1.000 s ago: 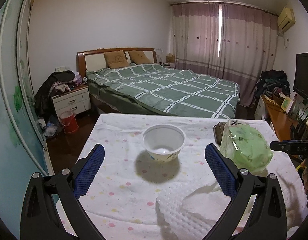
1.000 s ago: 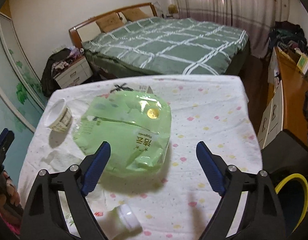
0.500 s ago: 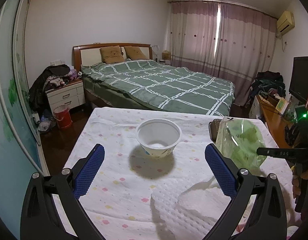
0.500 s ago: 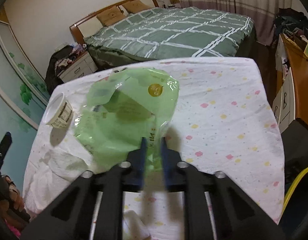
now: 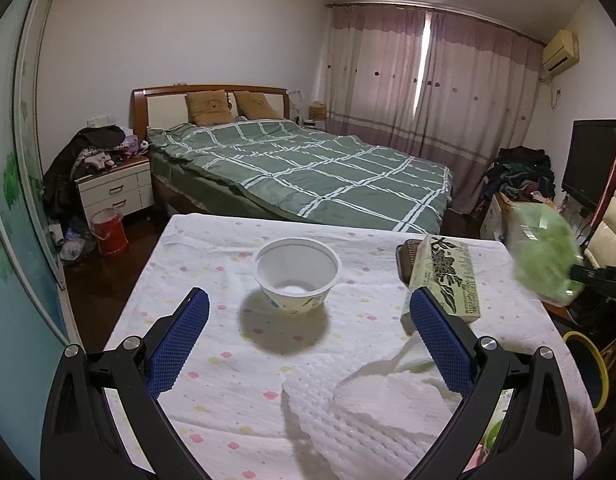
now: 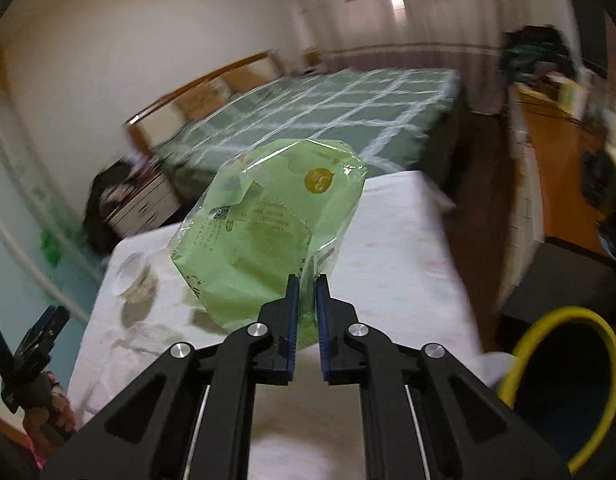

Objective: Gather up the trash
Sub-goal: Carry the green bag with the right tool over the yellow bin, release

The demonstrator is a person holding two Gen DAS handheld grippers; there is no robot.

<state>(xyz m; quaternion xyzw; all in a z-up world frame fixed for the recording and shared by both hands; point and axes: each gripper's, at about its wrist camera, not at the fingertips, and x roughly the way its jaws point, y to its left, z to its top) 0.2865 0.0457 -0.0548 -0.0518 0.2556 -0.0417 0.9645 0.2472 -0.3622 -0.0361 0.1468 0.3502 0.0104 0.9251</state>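
My right gripper [image 6: 307,280] is shut on the near edge of a crumpled green plastic wrapper [image 6: 264,236], which hangs lifted off the table. In the left wrist view the same wrapper [image 5: 544,256] shows blurred past the table's right edge. A dark bin with a yellow rim [image 6: 564,384] stands low on the right. My left gripper [image 5: 308,320] is open above the table, with a white paper bowl [image 5: 297,276] ahead of its fingers and a crumpled white paper towel [image 5: 372,412] just below them.
The table [image 5: 212,240] wears a white cloth with small coloured dots. A green patterned box [image 5: 448,276] lies at its right side, a dark object behind it. Beyond stand a bed [image 5: 308,168], a nightstand [image 5: 116,192] and a red bucket [image 5: 108,230].
My right gripper closed on the green wrapper and lifted it off the table toward the right. The patterned box underneath came into sight. My left gripper stayed put.
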